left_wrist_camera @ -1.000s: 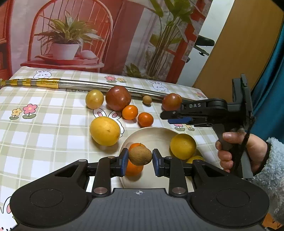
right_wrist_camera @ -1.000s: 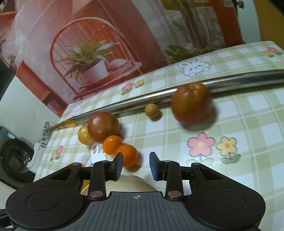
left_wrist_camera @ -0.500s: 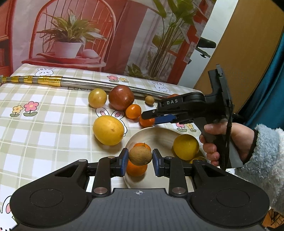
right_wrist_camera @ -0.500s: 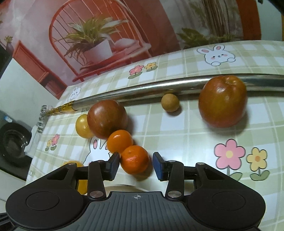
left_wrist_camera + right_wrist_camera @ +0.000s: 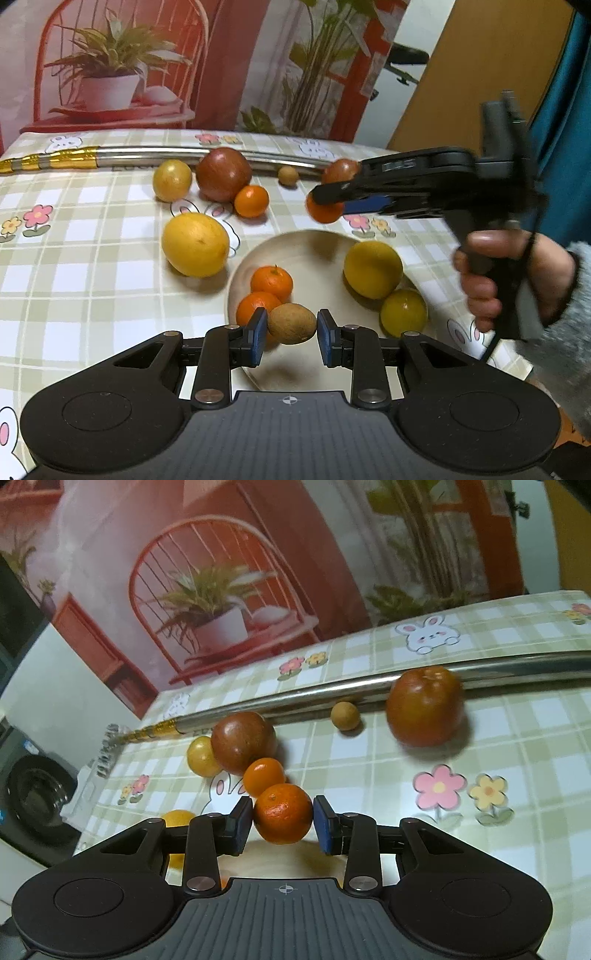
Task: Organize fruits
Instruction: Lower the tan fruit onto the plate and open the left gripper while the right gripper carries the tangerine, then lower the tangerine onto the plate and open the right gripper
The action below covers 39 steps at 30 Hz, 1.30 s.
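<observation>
A brown oval kiwi fruit (image 5: 291, 324) is seen between the blue pads of the left gripper (image 5: 289, 336), held above the near rim of the round cream plate (image 5: 314, 247); a sliver of gap shows at the right pad, so whether it is pinched or just let go cannot be told. Two small orange mandarins (image 5: 271, 282) lie on the plate at about 9 o'clock, two yellow round citrus fruits (image 5: 373, 268) at 3 o'clock. The right gripper (image 5: 283, 824) is pressed onto a small orange mandarin (image 5: 283, 813), lifted near the plate's 12 o'clock edge. A large yellow lemon-shaped fruit (image 5: 195, 243) rests on the checked table (image 5: 74, 258) at 9 o'clock of the plate.

A rolling kiwi could be knocked off the plate if dropped onto the mandarins beneath. The two grippers could collide if both are lowered over the plate together.
</observation>
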Available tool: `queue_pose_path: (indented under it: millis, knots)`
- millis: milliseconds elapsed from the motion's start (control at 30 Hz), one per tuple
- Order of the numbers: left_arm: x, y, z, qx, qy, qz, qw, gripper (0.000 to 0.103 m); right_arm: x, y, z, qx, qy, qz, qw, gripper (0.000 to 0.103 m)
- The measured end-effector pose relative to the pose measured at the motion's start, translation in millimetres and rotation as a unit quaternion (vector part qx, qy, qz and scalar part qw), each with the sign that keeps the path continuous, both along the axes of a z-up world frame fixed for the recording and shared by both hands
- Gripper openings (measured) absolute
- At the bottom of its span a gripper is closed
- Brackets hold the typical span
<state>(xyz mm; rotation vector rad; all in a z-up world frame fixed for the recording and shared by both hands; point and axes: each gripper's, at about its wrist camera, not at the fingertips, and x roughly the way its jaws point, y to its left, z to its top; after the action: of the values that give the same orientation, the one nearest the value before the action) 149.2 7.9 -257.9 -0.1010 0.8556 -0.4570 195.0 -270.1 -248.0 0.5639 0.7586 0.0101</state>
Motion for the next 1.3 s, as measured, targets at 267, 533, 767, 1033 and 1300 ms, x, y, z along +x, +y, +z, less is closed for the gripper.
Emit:
queue_pose_path:
  millis: [267, 533, 767, 1033, 1300]
  knots:
    - [8.5, -9.9, -10.5, 0.040, -0.003, -0.011, 0.9991, 0.031, -48.2, 1.0, 12.7, -0.004, -0.037, -0.027, 0.999, 0.033]
    - [17.3, -14.9, -12.7, 0.059, -0.018, -0.024, 0.9978, 0.031, -73.1, -5.8, 16.9, -0.019, -0.045, -0.049, 0.998, 0.033]
    - [18.9, -16.3, -26.4, 0.066, -0.002, -0.021, 0.9976, 0.031, -86.4, -3.8, 13.8, -0.024, -0.043, -0.048, 0.998, 0.033]
    - [16.0, -7.5, -18.5, 0.045, -0.004, 0.008, 0.9989, 0.032, -98.0, 7.8, 18.6, -0.029, -0.049, -0.040, 0.998, 0.033]
    - [-2.6, 4.6, 7.2, 0.017, -0.022, 0.045, 0.9986, 0.042, -116.6, 26.3, 27.5, -0.037, -0.049, -0.028, 0.998, 0.033]
